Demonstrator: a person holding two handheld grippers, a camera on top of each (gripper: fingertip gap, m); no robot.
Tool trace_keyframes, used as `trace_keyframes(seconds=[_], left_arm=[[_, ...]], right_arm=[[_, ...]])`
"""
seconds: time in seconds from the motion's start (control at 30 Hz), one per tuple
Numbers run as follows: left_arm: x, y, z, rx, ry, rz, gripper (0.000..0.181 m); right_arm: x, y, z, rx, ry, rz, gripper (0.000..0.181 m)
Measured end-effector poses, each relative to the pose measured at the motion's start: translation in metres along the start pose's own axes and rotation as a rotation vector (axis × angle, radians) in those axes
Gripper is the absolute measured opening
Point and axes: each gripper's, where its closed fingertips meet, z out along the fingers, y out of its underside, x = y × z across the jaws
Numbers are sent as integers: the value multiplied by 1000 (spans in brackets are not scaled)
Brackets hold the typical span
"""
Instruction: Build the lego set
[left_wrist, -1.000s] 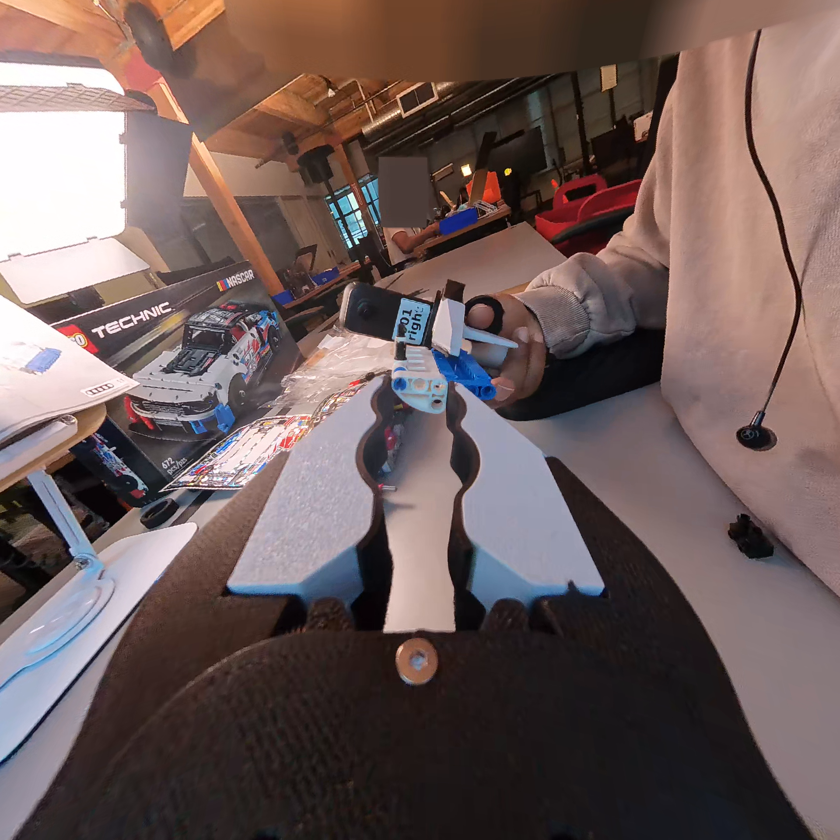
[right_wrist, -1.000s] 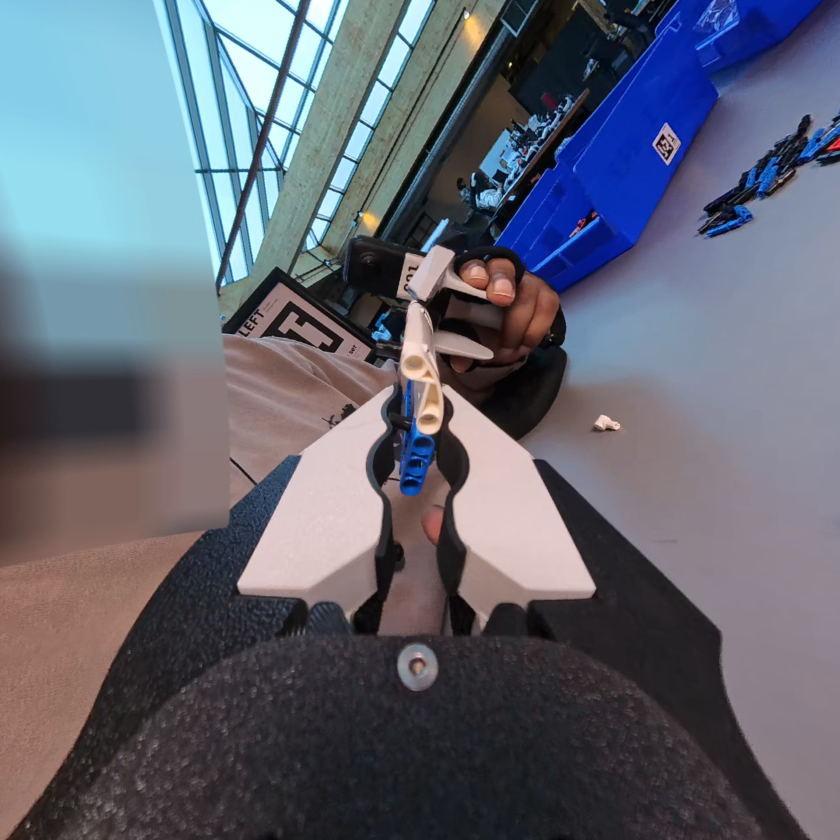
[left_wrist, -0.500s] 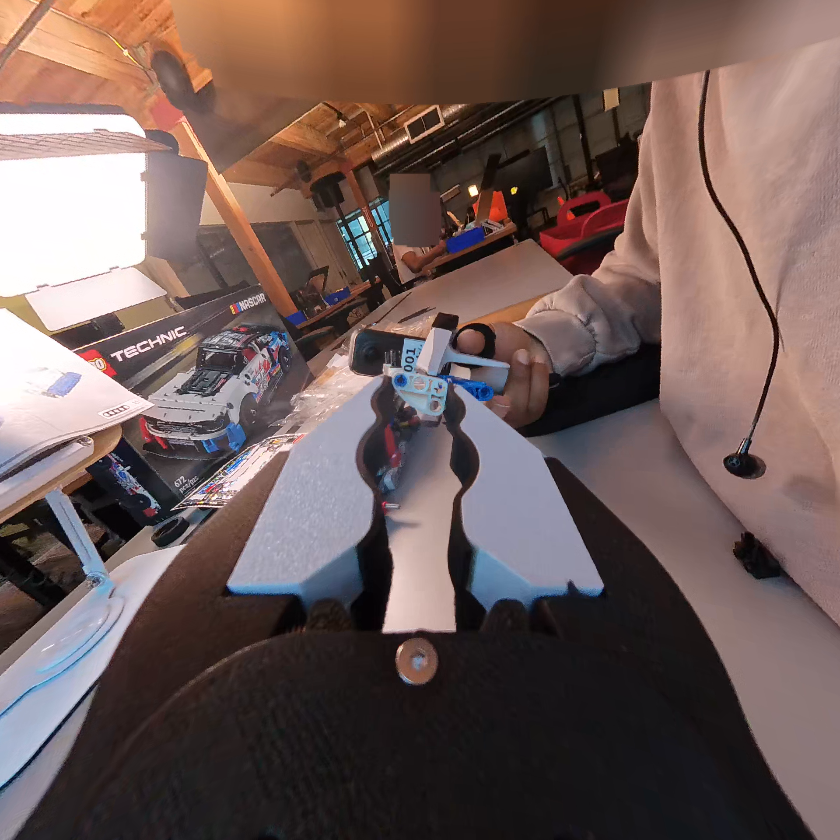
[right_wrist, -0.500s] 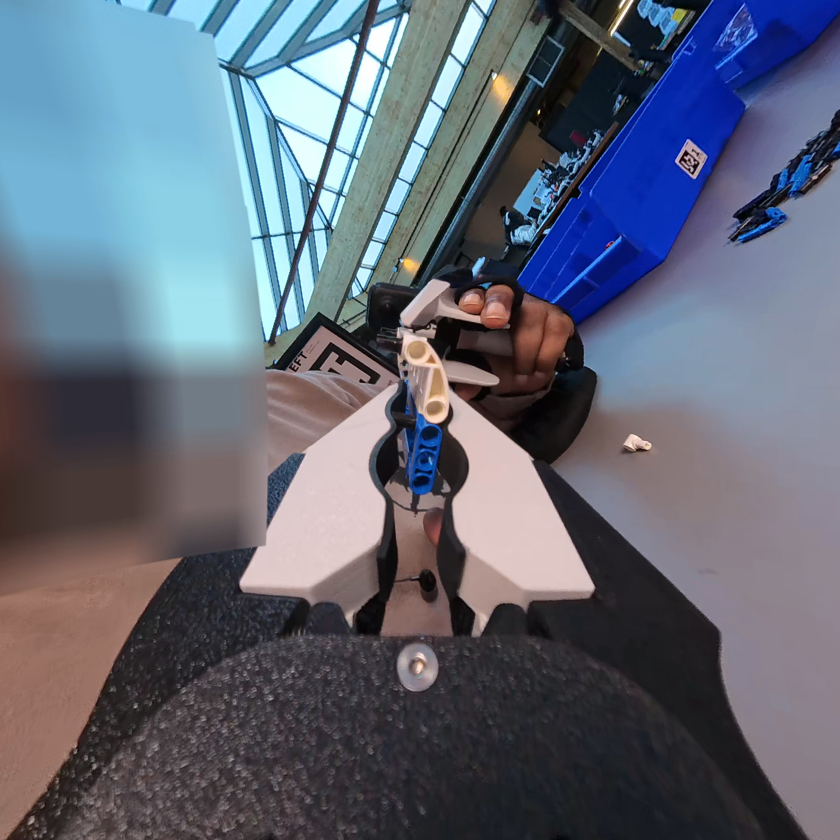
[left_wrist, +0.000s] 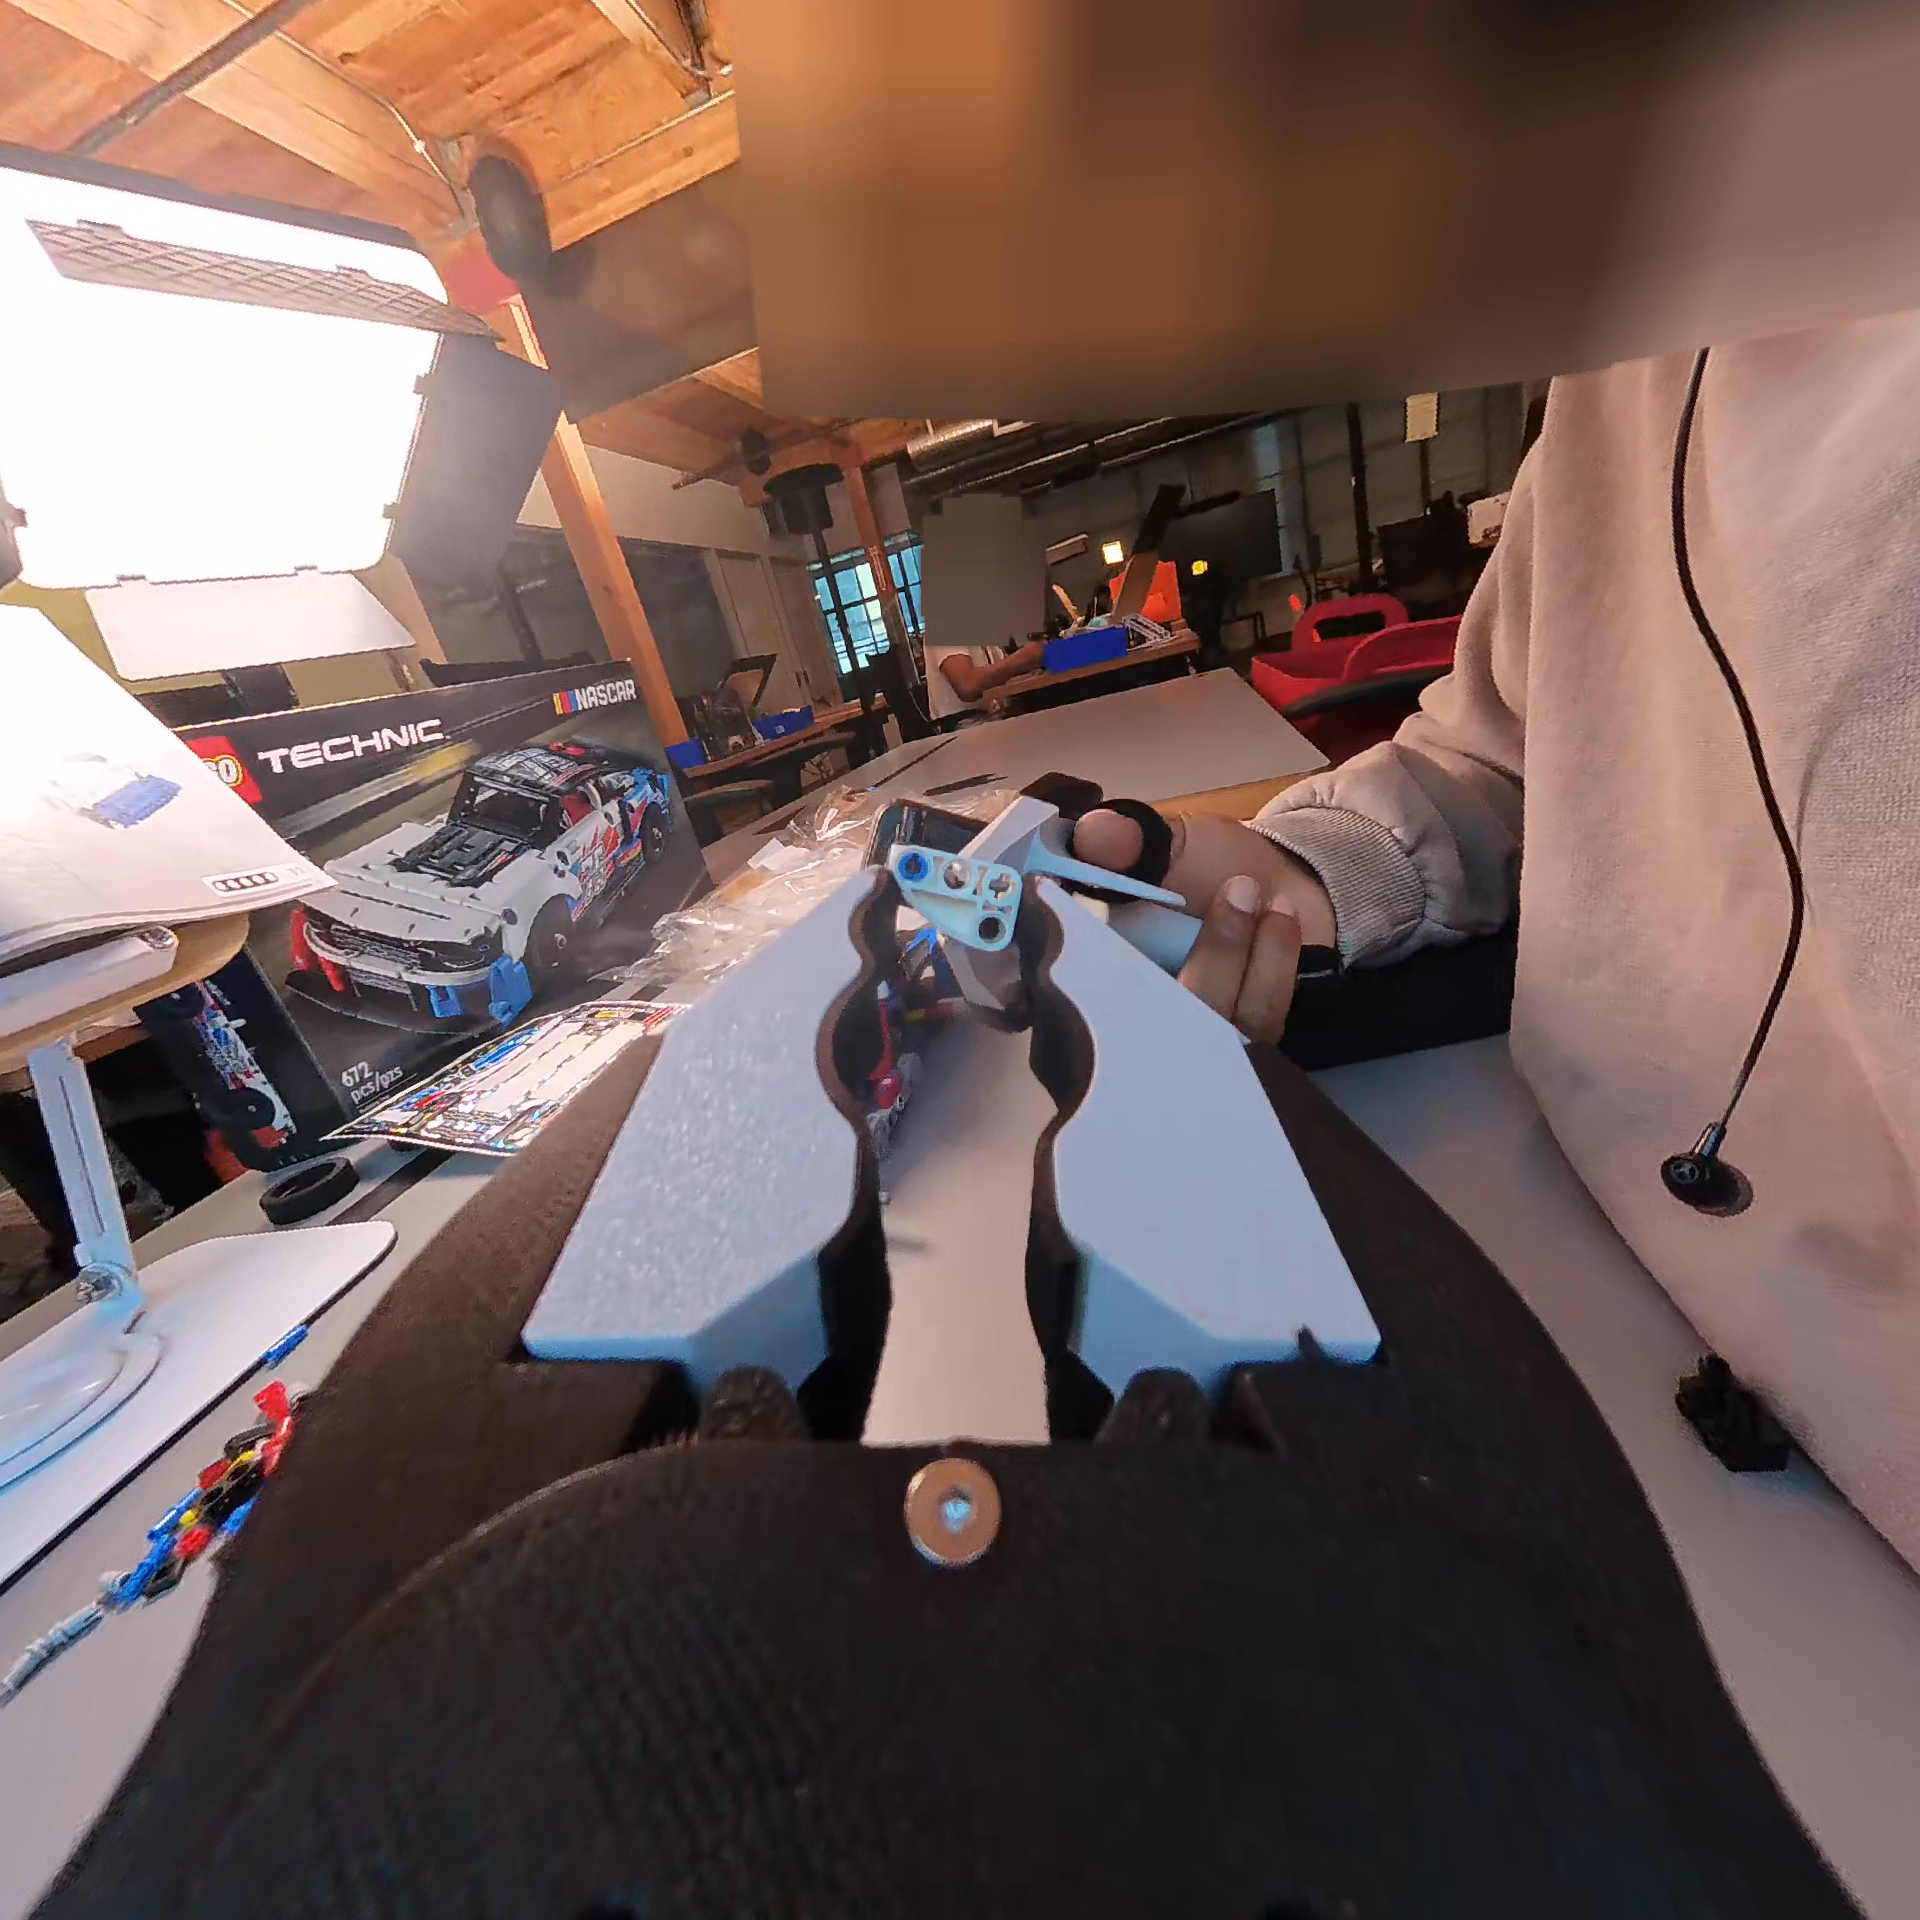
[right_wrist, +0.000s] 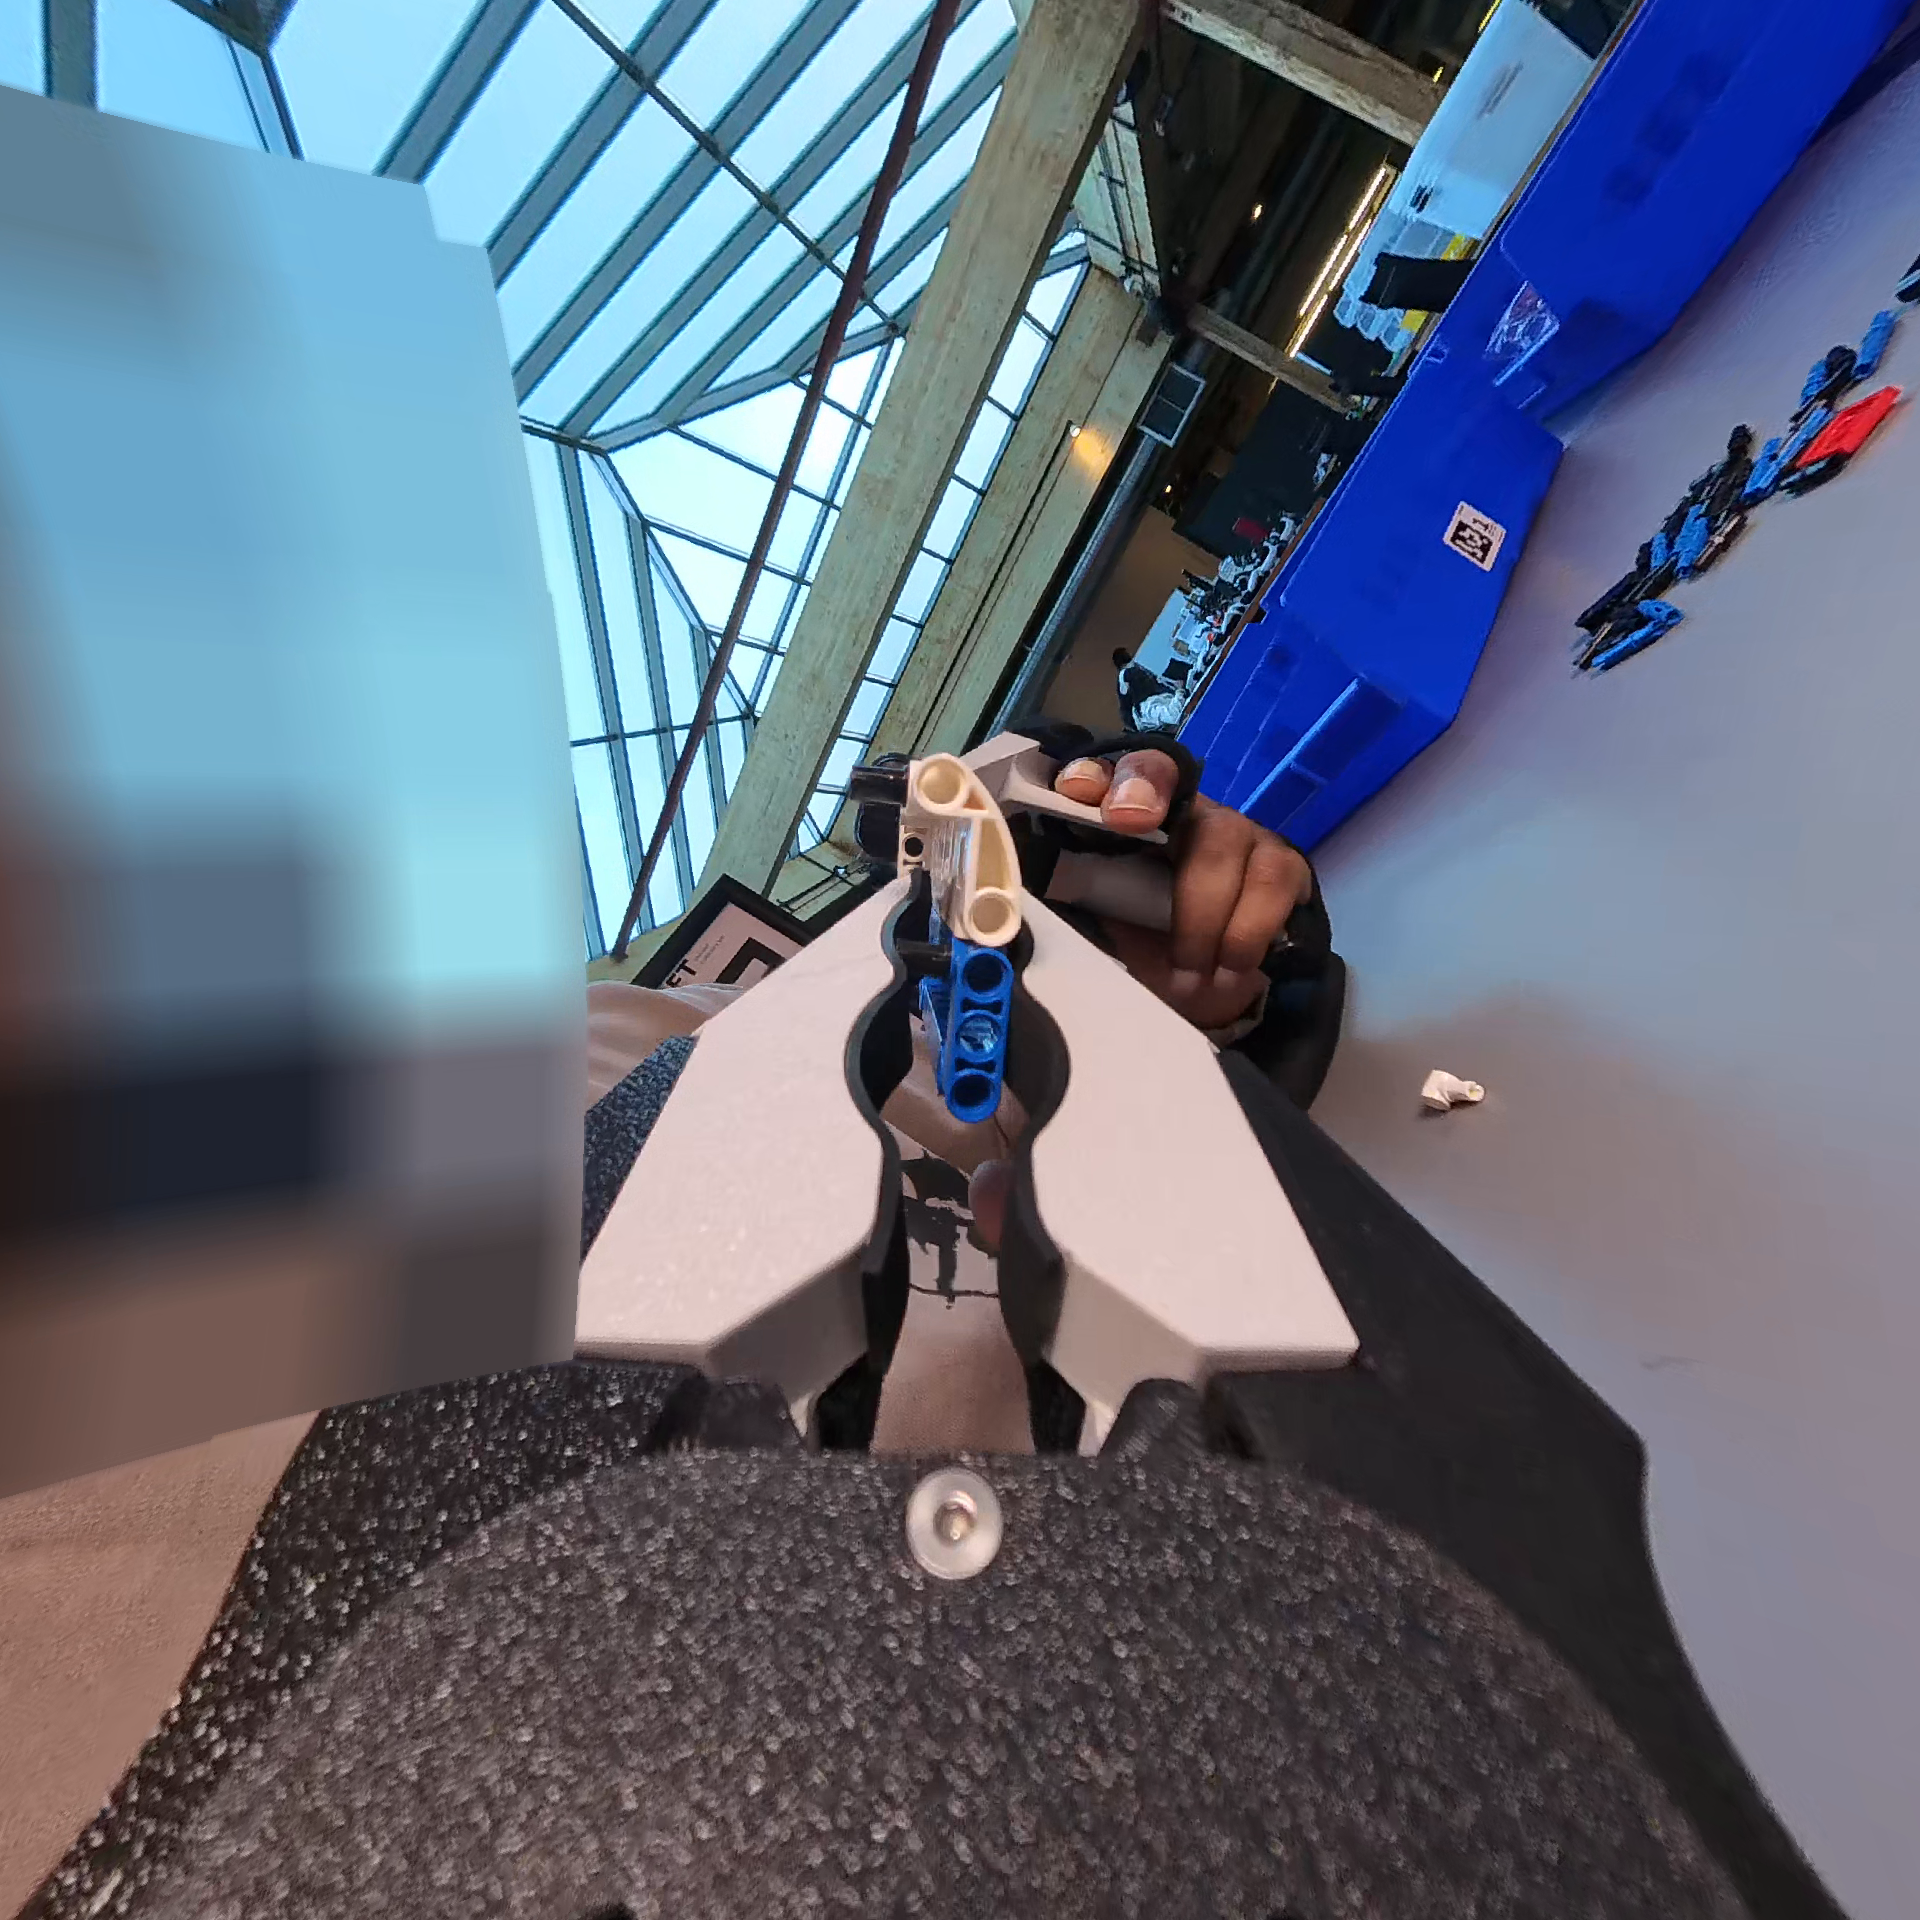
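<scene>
A small lego assembly, a white curved piece (left_wrist: 961, 899) joined to a blue beam (right_wrist: 977, 1029), is held in the air between my two grippers, which face each other. My left gripper (left_wrist: 961, 904) is shut on the white piece at its tips. My right gripper (right_wrist: 961, 925) is shut on the assembly, with the blue beam between its fingers and the white piece (right_wrist: 966, 842) sticking out past the tips. Each view shows the other gripper and the hand holding it just beyond the assembly: the right gripper (left_wrist: 1039, 842) and the left gripper (right_wrist: 1039, 790).
The lego box (left_wrist: 447, 862), a sticker sheet (left_wrist: 520, 1075), a booklet on a stand (left_wrist: 114, 831), a black tyre (left_wrist: 309, 1190) and loose pieces (left_wrist: 208, 1496) lie left. Blue bins (right_wrist: 1455, 520), loose blue and black pieces (right_wrist: 1704, 540) and a small white piece (right_wrist: 1449, 1091) are on the right. Both grippers' tips are close together, under 4 cm apart.
The assembly has turned between the grippers: the white piece's holed face now faces the left camera and the blue beam is hidden there. Both grippers stayed shut and tilted.
</scene>
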Motion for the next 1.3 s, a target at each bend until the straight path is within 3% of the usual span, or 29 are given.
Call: trace_keyframes(seconds=[0.17,0.33,0.47,1.3], left_arm=[[-1,13,-3,-99,27,-29,24],[-3,37,-10,-239,62,-295,28],[-2,35,-9,-224,96,-435,18],[4,39,-9,-231,143,-439,14]], right_arm=[[11,-1,-4,-55,101,-123,9],[18,-4,-7,-109,231,-364,8],[17,-1,-5,-147,278,-505,8],[9,-1,-3,-137,278,-616,8]])
